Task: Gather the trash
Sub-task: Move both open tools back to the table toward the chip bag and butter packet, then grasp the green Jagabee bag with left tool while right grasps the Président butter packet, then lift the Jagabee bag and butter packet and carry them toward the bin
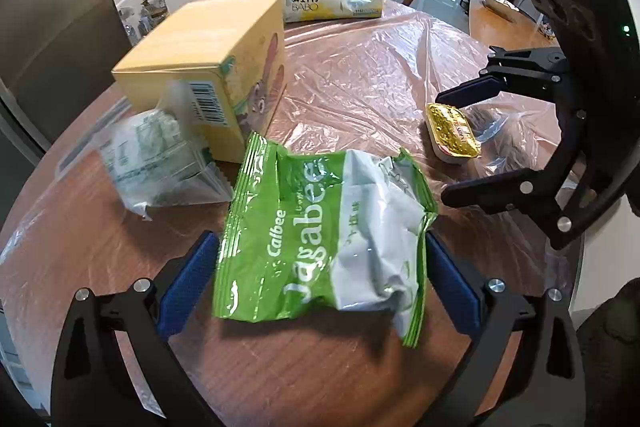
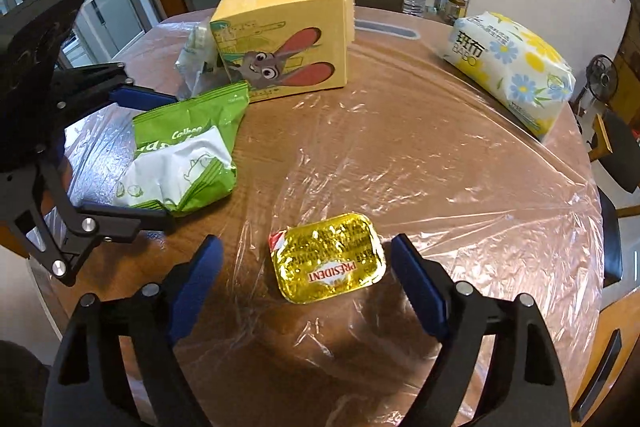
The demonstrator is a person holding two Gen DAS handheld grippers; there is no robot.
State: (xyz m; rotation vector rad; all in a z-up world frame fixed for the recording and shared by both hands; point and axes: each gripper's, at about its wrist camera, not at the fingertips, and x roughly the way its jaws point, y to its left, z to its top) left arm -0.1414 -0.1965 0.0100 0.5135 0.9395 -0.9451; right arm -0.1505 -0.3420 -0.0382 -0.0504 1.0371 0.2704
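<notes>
Nothing collected yet, I'd say: all trash still on the table (image 2: 460, 163). My left gripper (image 1: 320, 279) is released, jaws straddling the chip bag (image 1: 320, 239), pads not pressing. Right gripper (image 2: 304, 267) also released, jaws either side of the butter tub (image 2: 328, 263), gaps both sides. Bag sits at 9 o'clock of the tub. Clear wrapper (image 1: 160, 163) at 10 o'clock of the bag, touching the box (image 1: 212, 67). Count: 1 bag, 1 tub, 1 wrapper = 3 pcs trash; plus 1 box, 1 tissue pack (image 2: 516, 67). No bin in view.

A crumpled green snack bag (image 1: 320, 231) is lying flat between the left gripper's (image 1: 320, 283) blue fingers. A gold-foil butter tub (image 2: 327, 262) is sitting between the right gripper's (image 2: 306, 267) fingers, untouched.
</notes>
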